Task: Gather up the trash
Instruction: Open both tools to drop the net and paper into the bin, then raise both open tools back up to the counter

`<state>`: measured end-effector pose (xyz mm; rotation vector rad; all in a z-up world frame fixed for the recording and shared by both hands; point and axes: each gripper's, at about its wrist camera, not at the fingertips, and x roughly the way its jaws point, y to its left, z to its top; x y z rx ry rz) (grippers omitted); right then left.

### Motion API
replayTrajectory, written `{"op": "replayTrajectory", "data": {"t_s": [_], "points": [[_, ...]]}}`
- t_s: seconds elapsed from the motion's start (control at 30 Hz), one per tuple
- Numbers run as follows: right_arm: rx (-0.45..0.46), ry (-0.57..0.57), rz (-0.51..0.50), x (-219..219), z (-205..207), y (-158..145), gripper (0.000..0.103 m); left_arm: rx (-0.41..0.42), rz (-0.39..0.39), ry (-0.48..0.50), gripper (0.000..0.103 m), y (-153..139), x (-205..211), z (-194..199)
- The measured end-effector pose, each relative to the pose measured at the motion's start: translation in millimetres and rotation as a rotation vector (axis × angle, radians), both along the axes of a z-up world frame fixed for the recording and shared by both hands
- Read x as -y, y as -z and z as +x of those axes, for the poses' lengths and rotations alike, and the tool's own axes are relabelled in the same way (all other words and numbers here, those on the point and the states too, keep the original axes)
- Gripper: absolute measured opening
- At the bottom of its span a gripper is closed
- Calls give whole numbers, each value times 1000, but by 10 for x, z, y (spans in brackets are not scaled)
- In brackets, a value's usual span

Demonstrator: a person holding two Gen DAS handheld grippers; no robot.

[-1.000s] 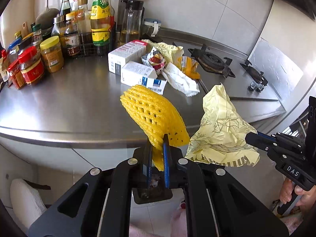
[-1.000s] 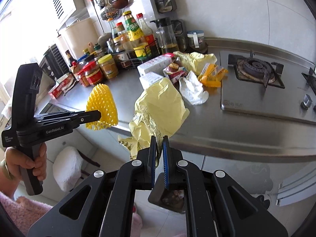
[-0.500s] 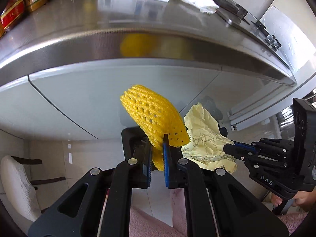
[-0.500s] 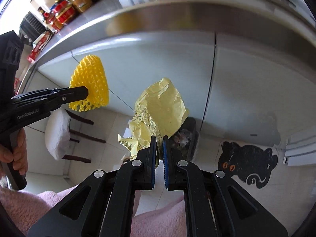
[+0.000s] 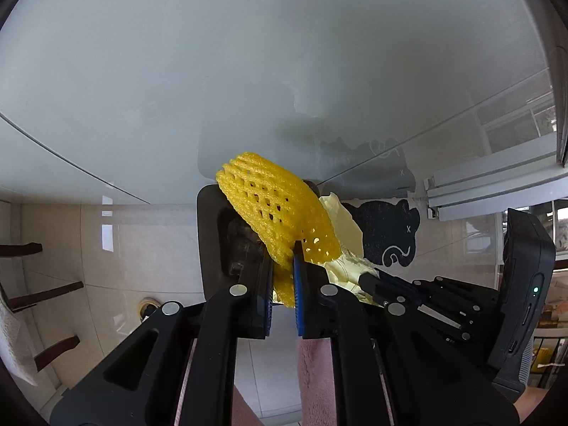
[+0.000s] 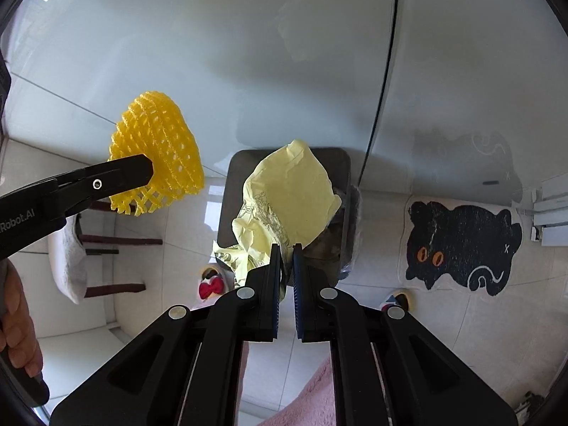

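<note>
Pale glossy cabinet doors [image 6: 248, 53] fill the upper part of both views, and below them lies a light tiled floor [image 6: 149, 284]. On that floor, against the cabinet, stands a dark grey, square-mouthed trash bin [image 6: 230, 191] with dark rubbish inside.

My left gripper [image 5: 283, 259] is clamped on the lower edge of a bright yellow foam fruit net [image 5: 273, 209], its blue-padded fingers pinching the mesh so the net fans upward and leans to the left. From the left wrist camera the net sits in front of the bin's mouth; from the right wrist camera it hangs to the left of the bin [image 6: 159, 149], so I cannot tell whether it is truly above the opening.

My right gripper [image 6: 287, 252] is closed on a crumpled pale yellow paper wrapper with a fine line drawing [image 6: 287, 198], gripping it near its bottom edge. The wrapper rises in front of the bin's opening, covering much of it.

To the right of the bin, a black cat-shaped floor mat with orange eyes [image 6: 461, 248] lies flat on the tiles. To the left stands a dark wooden chair draped with a white fluffy cover [image 6: 67, 259]. A small red bow [image 6: 209, 288] sits on the floor near the bin's left corner
</note>
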<state>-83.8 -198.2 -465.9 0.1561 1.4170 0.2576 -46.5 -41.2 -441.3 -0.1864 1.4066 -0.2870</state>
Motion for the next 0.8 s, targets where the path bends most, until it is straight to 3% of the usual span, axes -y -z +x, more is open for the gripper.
{"op": "replayTrajectory", "data": {"t_s": [0.17, 0.4, 0.53, 0.6, 0.73, 0.77, 0.8], "points": [[-25, -23, -14, -70, 118, 310, 8, -49, -8, 18, 9, 367, -37, 124], [-41, -67, -9, -186, 202, 494, 12, -85, -23, 0, 12, 550, -87, 253], [-50, -77, -18, -213, 242, 551, 17, -89, -20, 7, 28, 557, -53, 247], [-48, -71, -12, -203, 251, 552, 44, -85, -17, 7, 37, 548, -53, 254], [-40, -75, -11, -196, 263, 519, 58, -81, -19, -3, 48, 518, -84, 280], [-36, -80, -14, -202, 262, 504, 71, -80, -22, -5, 55, 510, -98, 284], [-29, -85, -14, -202, 257, 485, 77, -79, -24, -6, 62, 491, -106, 287]]}}
